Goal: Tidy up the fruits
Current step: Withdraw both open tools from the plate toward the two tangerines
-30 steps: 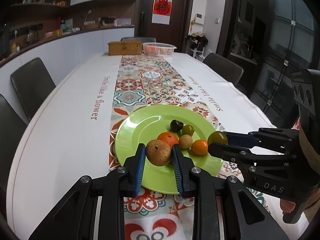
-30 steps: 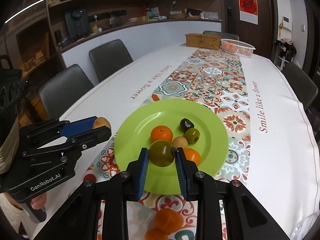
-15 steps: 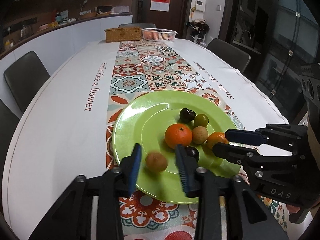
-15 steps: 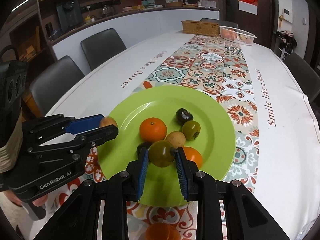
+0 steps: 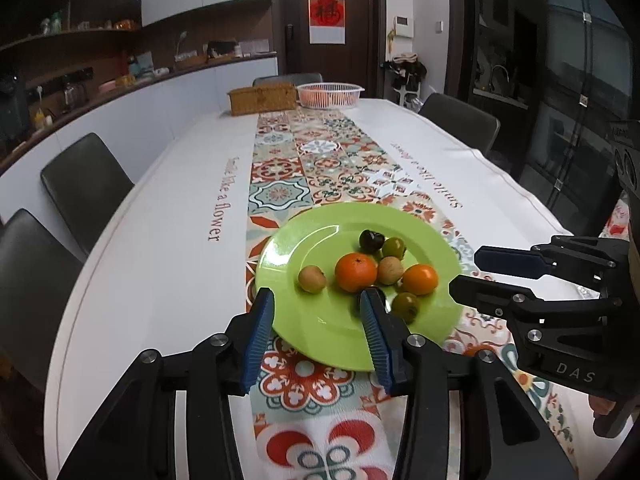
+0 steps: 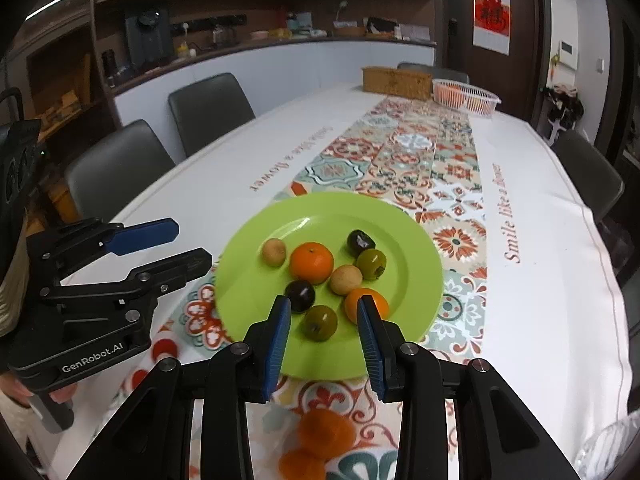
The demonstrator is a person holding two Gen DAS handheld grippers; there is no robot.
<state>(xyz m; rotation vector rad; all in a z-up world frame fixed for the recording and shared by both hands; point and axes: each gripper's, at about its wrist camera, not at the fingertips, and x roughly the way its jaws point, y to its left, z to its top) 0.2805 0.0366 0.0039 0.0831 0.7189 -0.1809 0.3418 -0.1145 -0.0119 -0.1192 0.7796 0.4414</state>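
Observation:
A green plate (image 5: 304, 332) (image 6: 248, 292) on the patterned table runner holds several small fruits. Among them are a tan round fruit (image 5: 312, 278) (image 6: 274, 252) at its left, a large orange (image 5: 356, 272) (image 6: 311, 262) and an olive-green fruit (image 5: 405, 306) (image 6: 319, 322) near the front. My left gripper (image 5: 316, 312) is open and empty over the plate's near left rim. My right gripper (image 6: 323, 320) is open, its fingers either side of the olive-green fruit, which lies on the plate. Each gripper also shows in the other's view, the right (image 5: 468, 276) and the left (image 6: 192, 244).
Two more oranges (image 6: 324, 428) lie on the runner beneath my right gripper. A wicker box (image 5: 262, 98) and a white basket (image 5: 330, 94) stand at the table's far end. Dark chairs line both long sides.
Both grippers opened. The left let the tan fruit go onto the plate's left part; the right let the olive-green fruit go onto the plate's front. Both then drew back a little.

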